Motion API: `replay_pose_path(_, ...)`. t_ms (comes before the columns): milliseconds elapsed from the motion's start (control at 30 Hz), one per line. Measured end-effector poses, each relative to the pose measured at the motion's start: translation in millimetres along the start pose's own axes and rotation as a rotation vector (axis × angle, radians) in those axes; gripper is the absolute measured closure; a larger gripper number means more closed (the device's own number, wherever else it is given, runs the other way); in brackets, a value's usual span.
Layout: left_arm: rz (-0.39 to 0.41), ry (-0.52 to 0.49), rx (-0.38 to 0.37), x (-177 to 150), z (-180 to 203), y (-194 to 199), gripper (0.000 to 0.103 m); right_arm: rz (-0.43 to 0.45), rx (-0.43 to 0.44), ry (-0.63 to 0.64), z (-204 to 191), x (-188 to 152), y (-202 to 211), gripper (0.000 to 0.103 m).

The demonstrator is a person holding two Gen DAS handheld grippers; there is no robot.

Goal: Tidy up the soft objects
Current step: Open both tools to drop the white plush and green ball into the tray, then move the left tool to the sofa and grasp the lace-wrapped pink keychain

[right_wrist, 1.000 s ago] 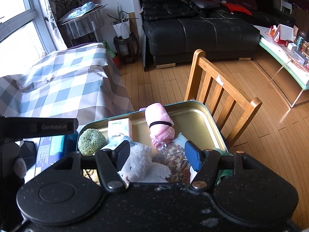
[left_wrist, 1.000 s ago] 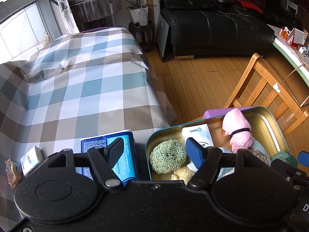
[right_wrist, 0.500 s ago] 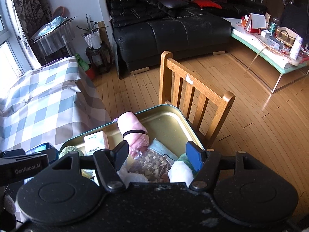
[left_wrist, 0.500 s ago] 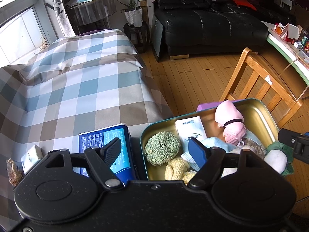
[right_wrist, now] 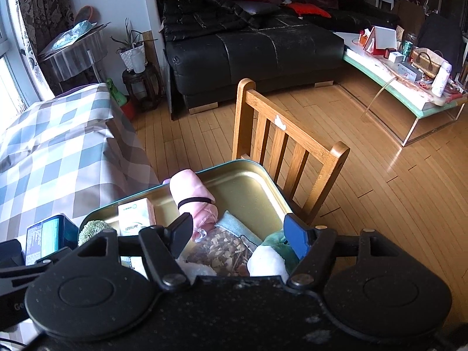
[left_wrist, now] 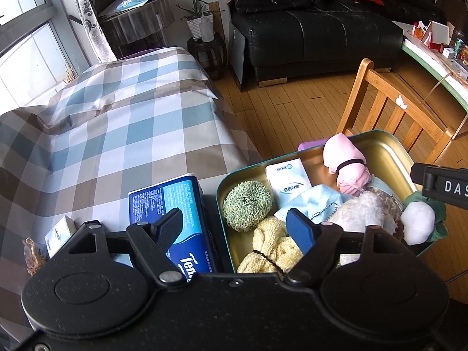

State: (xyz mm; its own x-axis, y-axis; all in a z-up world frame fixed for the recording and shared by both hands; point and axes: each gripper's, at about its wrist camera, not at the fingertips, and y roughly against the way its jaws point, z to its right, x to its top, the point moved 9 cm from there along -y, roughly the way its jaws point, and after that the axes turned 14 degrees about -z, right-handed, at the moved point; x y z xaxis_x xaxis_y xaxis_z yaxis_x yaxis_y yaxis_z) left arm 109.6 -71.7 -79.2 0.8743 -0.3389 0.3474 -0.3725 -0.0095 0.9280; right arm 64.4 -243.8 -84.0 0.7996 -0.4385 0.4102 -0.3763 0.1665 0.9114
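A gold-lined metal tin (left_wrist: 389, 152) (right_wrist: 248, 184) holds soft things: a green scrubber (left_wrist: 247, 204), a yellow knit roll (left_wrist: 270, 248), a pink rolled cloth (left_wrist: 346, 161) (right_wrist: 193, 196), a white tissue pack (left_wrist: 288, 178), a pale blue mask (left_wrist: 313, 199), a fluffy white toy (left_wrist: 362, 210) and a white-and-green plush (left_wrist: 418, 225) (right_wrist: 267, 260) at its right rim. My left gripper (left_wrist: 234, 228) is open and empty above the tin's left edge. My right gripper (right_wrist: 238, 234) is open and empty above the tin's near right part.
A blue tissue pack (left_wrist: 172, 213) and a small white box (left_wrist: 60, 234) lie on the checked tablecloth (left_wrist: 117, 134) left of the tin. A wooden chair (right_wrist: 286, 146) stands behind the tin. A black sofa (right_wrist: 251, 46) and a glass coffee table (right_wrist: 409, 87) are farther off.
Both grippers have pulled back and risen from the tin. The right gripper has swung right, away from the fluffy white toy. The white-and-green plush now lies at the tin's right rim.
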Motion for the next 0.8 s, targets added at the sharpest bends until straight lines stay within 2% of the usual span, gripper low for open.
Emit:
replay_pose_path(67,-0.01,-0.007,0.022,-2,-1,0,0.03,-0.001,-0.005,0.004,0,0,0,0.034)
replay_pose_path(467,-0.015,0.008,0.016,-18,-16,7,0.03,0.021,-0.03,0.031,-7,-1,1,0.031)
replay_pose_path(800,-0.023,0.085,0.037,-33,-63,9,0.029,0.057,-0.057,0.078,-22,-4,3,0.029)
